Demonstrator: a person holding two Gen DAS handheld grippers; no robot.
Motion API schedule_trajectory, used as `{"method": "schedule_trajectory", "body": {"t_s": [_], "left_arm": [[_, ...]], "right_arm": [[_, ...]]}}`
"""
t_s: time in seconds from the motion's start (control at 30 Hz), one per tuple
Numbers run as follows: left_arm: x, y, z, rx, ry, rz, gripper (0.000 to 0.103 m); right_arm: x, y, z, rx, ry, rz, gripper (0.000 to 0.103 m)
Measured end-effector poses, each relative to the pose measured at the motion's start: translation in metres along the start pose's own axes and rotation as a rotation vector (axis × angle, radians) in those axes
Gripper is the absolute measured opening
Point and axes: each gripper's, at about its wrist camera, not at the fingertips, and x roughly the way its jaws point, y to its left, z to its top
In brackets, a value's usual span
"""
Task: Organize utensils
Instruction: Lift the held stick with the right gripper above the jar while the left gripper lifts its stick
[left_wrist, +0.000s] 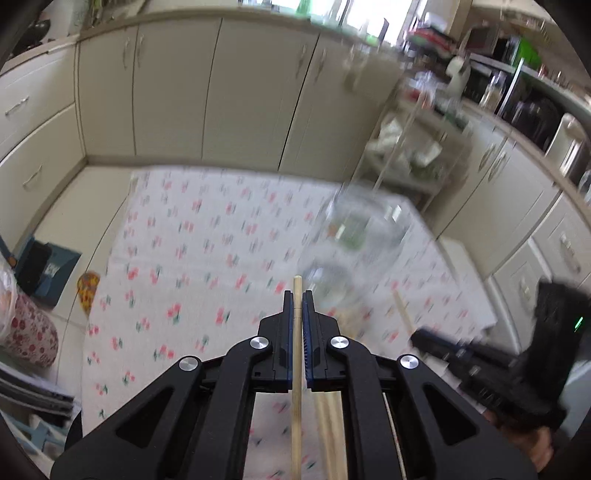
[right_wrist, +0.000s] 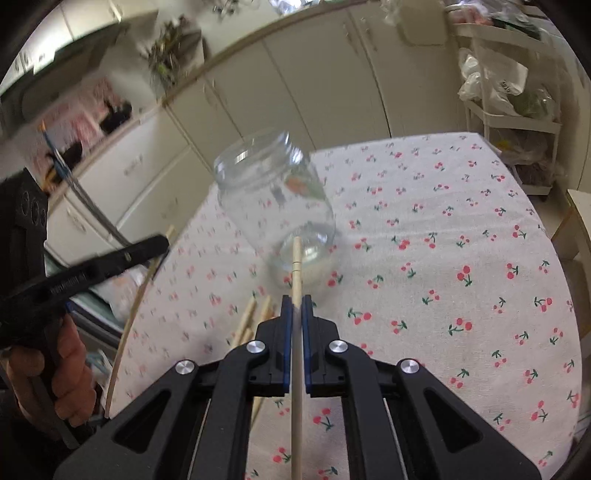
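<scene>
On the cherry-print tablecloth (right_wrist: 443, 229) a glass jar (right_wrist: 273, 199) is stood; one chopstick (left_wrist: 296, 369) is clamped by the left gripper (left_wrist: 297, 295), another chopstick (right_wrist: 296, 332) by the right gripper (right_wrist: 296, 300).

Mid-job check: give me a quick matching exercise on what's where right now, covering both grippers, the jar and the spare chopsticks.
Column 1:
1. left gripper
2. right gripper
3. glass jar
4. loose chopsticks

Column 2:
A. lying on the cherry-print tablecloth
B. empty, standing on the cloth
C. shut on a chopstick, jar ahead to its right
D. shut on a chopstick, jar straight ahead

Pairs: 1-C, 2-D, 3-B, 4-A
</scene>
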Motion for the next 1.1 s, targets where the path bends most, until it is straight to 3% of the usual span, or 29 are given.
{"method": "schedule_trajectory", "body": {"t_s": [0.27, 0.4, 0.67, 1.1], "left_arm": [[-0.027, -0.032, 0.077, -0.063, -0.287, -0.147, 0.004], [-0.019, -0.042, 0.106, -0.097, -0.361, -0.172, 0.004], [0.001, -0.048, 0.135, -0.151, -0.521, -0.116, 0.004], [0.041, -0.051, 0.123, -0.135, -0.607, -0.002, 0.004]], "right_arm": [[-0.018, -0.010, 0.002, 0.063, -0.180, 0.088, 0.006], [-0.021, -0.017, 0.003, 0.086, -0.220, 0.113, 0.006], [-0.021, -0.030, 0.001, 0.130, -0.246, 0.154, 0.006], [-0.013, -0.048, -0.004, 0.194, -0.232, 0.192, 0.006]]}}
